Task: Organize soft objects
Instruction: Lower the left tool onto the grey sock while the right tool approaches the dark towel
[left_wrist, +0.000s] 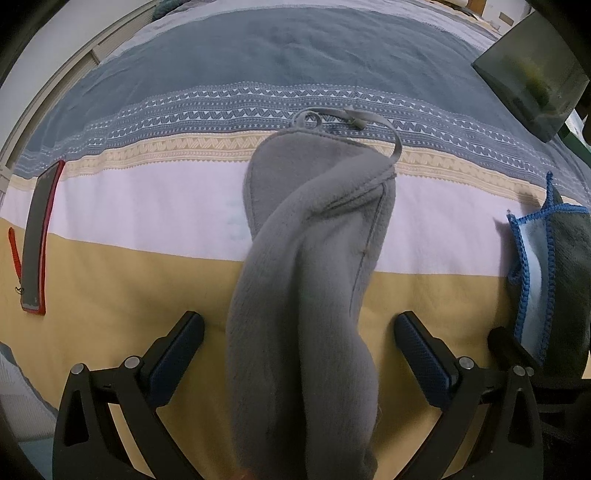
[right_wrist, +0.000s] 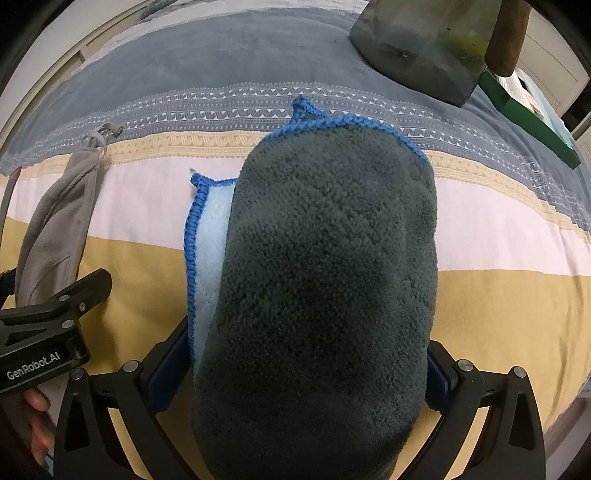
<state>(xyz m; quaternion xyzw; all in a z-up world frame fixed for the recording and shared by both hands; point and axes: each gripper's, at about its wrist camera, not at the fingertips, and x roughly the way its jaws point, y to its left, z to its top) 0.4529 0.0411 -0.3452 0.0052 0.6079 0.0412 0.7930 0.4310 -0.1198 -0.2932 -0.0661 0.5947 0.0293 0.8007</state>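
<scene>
— While both tools hang low over the bed, what sits nearest?

— From my left gripper (left_wrist: 299, 339), the grey fleece pouch (left_wrist: 310, 258) fills the gap between the fingers. Its long axis runs straight away from me, along the fingers. The jaws stand wide, clear of the fleece on both sides, so I judge it released.

— And the right?

— My right gripper (right_wrist: 306, 373) has the dark towel with blue edging (right_wrist: 328, 266) between its fingers, long axis also pointing away. The pads (right_wrist: 168, 369) press close to the towel's flanks, yet I cannot tell whether they clench it.

— Which arm serves which?

— Pouch lies left of towel, near but apart, so each hand has its own. Beyond them the striped bedspread (left_wrist: 147, 206) runs on to a dark box (right_wrist: 424, 48), probably the destination, nearer my right. A red-cased phone (left_wrist: 37, 240) lies far left.
</scene>
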